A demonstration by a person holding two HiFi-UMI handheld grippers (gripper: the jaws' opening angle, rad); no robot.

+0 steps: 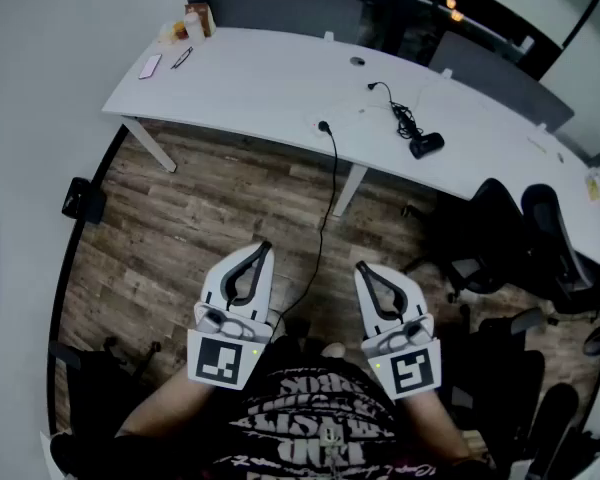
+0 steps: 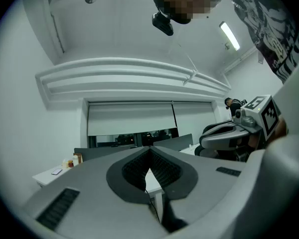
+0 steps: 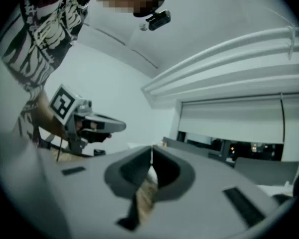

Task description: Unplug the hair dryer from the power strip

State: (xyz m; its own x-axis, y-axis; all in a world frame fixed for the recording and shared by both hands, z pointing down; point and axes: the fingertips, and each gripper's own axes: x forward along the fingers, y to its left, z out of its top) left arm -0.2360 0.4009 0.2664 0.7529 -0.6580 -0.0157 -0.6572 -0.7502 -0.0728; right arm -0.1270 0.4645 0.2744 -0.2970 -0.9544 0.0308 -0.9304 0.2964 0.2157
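Observation:
A black hair dryer (image 1: 426, 145) lies on the long white desk (image 1: 260, 88), its cord bunched beside it (image 1: 404, 118). Left of it a black plug (image 1: 323, 126) stands near the desk's front edge, and its black cable (image 1: 330, 198) hangs down to the floor. I cannot make out the power strip against the white top. Both grippers are held level at the person's waist, far from the desk. My left gripper (image 1: 264, 247) (image 2: 150, 149) is shut on nothing. So is my right gripper (image 1: 362, 267) (image 3: 151, 149). Each gripper view shows the other gripper alongside.
A phone (image 1: 150, 65), a pen (image 1: 182, 57) and small bottles (image 1: 192, 22) lie at the desk's left end. Black office chairs (image 1: 500, 230) stand at the right. A black box (image 1: 83, 200) sits on the wood floor at the left. A desk leg (image 1: 350, 188) slants under the middle.

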